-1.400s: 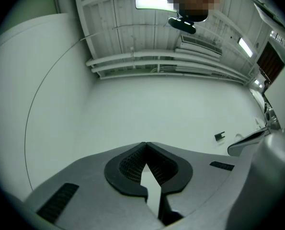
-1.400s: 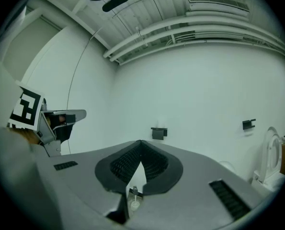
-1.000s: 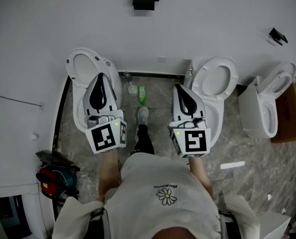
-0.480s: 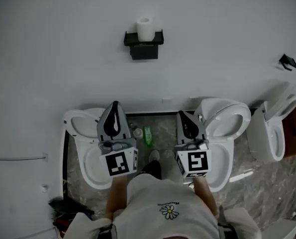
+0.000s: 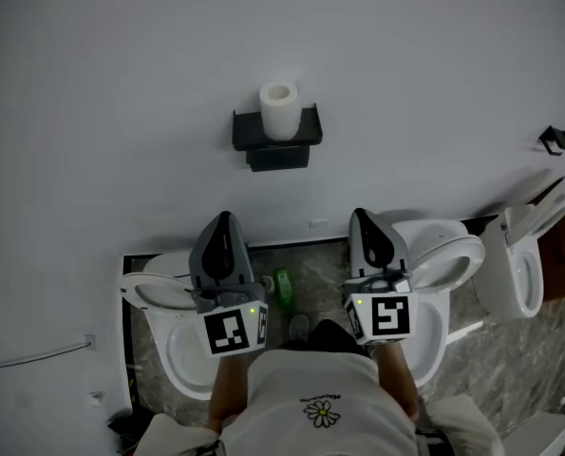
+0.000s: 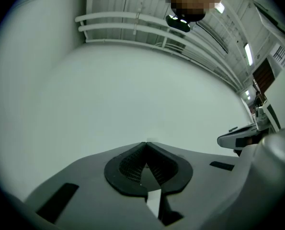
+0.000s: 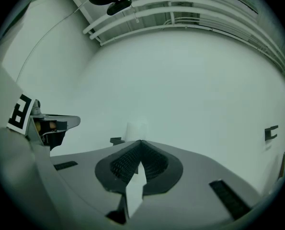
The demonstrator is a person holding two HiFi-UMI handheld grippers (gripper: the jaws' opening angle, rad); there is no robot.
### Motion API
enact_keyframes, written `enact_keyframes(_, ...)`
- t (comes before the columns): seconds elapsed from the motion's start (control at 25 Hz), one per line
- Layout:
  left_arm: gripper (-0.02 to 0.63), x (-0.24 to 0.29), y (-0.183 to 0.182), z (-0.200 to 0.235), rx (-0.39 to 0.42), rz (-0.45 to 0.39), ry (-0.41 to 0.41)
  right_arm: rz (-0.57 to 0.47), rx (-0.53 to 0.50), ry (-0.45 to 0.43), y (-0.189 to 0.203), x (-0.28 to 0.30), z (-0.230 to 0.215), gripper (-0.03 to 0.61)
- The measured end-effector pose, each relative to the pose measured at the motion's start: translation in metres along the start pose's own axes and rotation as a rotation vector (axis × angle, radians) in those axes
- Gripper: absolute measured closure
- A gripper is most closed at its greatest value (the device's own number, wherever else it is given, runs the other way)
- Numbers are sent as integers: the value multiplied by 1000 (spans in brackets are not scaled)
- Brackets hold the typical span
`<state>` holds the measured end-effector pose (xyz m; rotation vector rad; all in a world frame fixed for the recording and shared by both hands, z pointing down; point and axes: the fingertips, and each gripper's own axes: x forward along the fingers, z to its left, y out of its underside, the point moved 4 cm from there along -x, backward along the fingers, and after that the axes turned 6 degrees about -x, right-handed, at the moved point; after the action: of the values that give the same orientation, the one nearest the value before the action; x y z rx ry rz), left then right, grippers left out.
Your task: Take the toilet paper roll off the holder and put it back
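Observation:
A white toilet paper roll [image 5: 279, 111] stands upright on a black holder [image 5: 276, 142] fixed to the white wall. My left gripper [image 5: 223, 218] is below it and to the left, well short of it, shut with nothing between its jaws. Held level with it on the other side, my right gripper [image 5: 363, 215] is also shut and empty. In the right gripper view the roll [image 7: 136, 130] and an end of the holder [image 7: 116, 141] show just past the closed jaw tips [image 7: 140, 142]. The left gripper view shows only bare wall beyond its closed tips [image 6: 145, 143].
Three white toilets stand along the wall's foot: one at the left [image 5: 168, 350], one in the middle [image 5: 445, 255], one at the right [image 5: 515, 278]. A green bottle [image 5: 283, 288] sits on the marbled floor between the first two. A small black hook [image 5: 554, 141] hangs on the wall at right.
Both grippers have moved forward toward the wall together, still shut. The roll and holder have come fully into view and nearer, and the toilets have slid under the grippers.

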<state>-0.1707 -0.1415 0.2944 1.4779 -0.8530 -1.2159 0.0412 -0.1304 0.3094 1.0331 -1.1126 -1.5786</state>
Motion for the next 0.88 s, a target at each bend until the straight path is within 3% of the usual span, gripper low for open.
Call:
enact_keyframes(0.24, 597, 26, 8, -17, -43, 17, 42, 12, 33, 28, 16, 19, -8, 568)
enact_keyframes(0.64, 597, 49, 21, -26, 7, 18, 8, -20, 16, -31, 27, 35, -22, 568)
enact_keyframes(0.88, 597, 63, 25, -28, -12, 16, -3, -17, 26, -37, 30, 45, -33, 568)
